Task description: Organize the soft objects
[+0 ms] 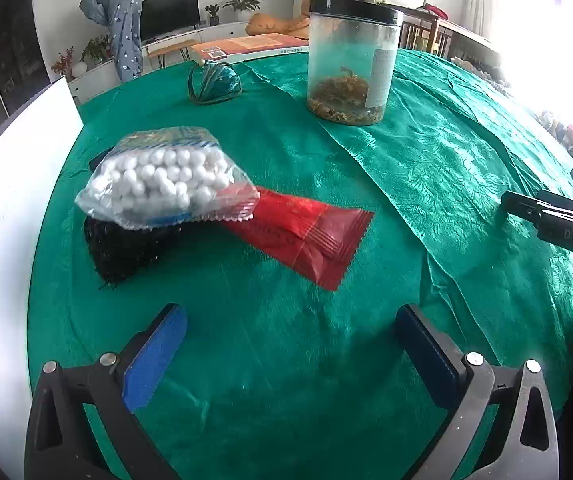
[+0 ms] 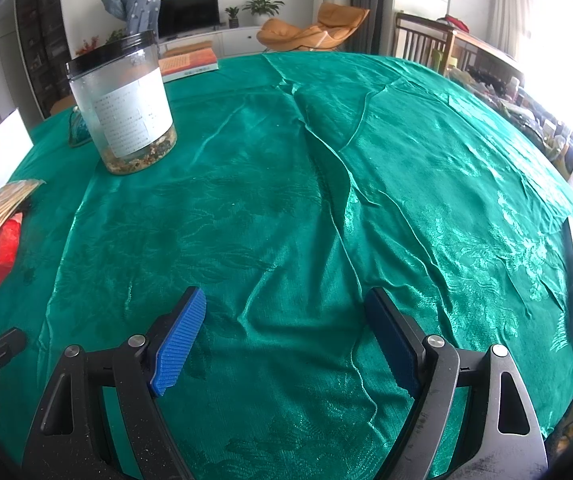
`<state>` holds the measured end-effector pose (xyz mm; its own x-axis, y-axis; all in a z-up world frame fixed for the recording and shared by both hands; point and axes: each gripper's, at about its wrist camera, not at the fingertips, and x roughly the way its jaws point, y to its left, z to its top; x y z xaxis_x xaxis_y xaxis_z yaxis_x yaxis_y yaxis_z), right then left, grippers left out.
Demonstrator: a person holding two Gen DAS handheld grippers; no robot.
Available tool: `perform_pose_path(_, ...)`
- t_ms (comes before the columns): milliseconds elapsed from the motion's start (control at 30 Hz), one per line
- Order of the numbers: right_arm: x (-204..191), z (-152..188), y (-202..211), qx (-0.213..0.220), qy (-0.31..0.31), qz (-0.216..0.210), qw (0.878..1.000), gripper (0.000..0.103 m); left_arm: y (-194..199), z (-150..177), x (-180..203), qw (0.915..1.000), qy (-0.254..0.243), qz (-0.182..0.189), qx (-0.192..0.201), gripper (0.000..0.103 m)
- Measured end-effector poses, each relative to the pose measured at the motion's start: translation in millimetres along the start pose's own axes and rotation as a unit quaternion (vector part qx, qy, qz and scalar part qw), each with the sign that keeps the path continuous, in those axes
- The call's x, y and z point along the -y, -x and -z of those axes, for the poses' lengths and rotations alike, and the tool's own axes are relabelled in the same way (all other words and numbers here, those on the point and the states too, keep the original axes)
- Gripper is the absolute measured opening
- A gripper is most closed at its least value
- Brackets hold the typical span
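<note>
- While both of my grippers hang free above the green tablecloth (image 1: 426,168), I judge the sorting barely begun, if begun at all: nothing soft is in either one.
- My left gripper (image 1: 290,344) has its blue pads spread wide with only cloth between them; it points toward the pile, which lies on the near-left side of the clear jar (image 1: 352,60).
- My right gripper (image 2: 286,336) is likewise released and carrying nothing, over bare cloth to the near-right of the jar.
- Taking the jar as my landmark: the bag of white cotton balls (image 1: 166,178) sits near-left of it, resting on top of a black frizzy bundle (image 1: 126,248) and overlapping one end of the red packet (image 1: 306,236).
- These three touch in a loose heap; whether that heap is a finished grouping or a starting mess, I cannot tell.
- Left of the jar, toward the far edge, a teal coil of ribbon or yarn (image 1: 214,82) lies by itself, well apart from the heap.
- What seems left, in my judgement: the teal coil has yet to join the others, and the stacked items may need separating or placing somewhere.
- No bin or tray for them shows in either view; a white board (image 1: 2,216) stands at the left edge, farther left of the jar than the heap.
</note>
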<state>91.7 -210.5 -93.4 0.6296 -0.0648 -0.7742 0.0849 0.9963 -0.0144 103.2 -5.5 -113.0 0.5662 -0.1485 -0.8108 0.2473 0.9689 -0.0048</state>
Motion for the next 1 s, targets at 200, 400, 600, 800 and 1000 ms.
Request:
perform_pose_path(200, 0, 0, 0, 0.000, 0.000, 0.000, 1.000, 0.084, 18, 23, -1, 0.9997, -0.007, 0.006, -0.021, 0.103)
perform_pose_path(400, 0, 0, 0, 0.000, -0.001, -0.002, 1.000, 0.084, 37, 0, -36, 0.9980, 0.052, 0.019, -0.028, 0.103)
perform_pose_path(600, 0, 0, 0, 0.000, -0.002, -0.002, 1.000, 0.084, 39, -64, -100, 0.9812, 0.193, 0.011, 0.010, 0.103)
perform_pose_path(800, 0, 0, 0, 0.000, -0.002, -0.002, 1.000, 0.085, -44, -90, -97, 0.9673, 0.231, 0.066, -0.083, 0.099)
perform_pose_path(1000, 0, 0, 0, 0.000, -0.002, -0.003, 1.000, 0.085, -6, -97, 13, 0.9857, -0.019, 0.165, -0.029, 0.098)
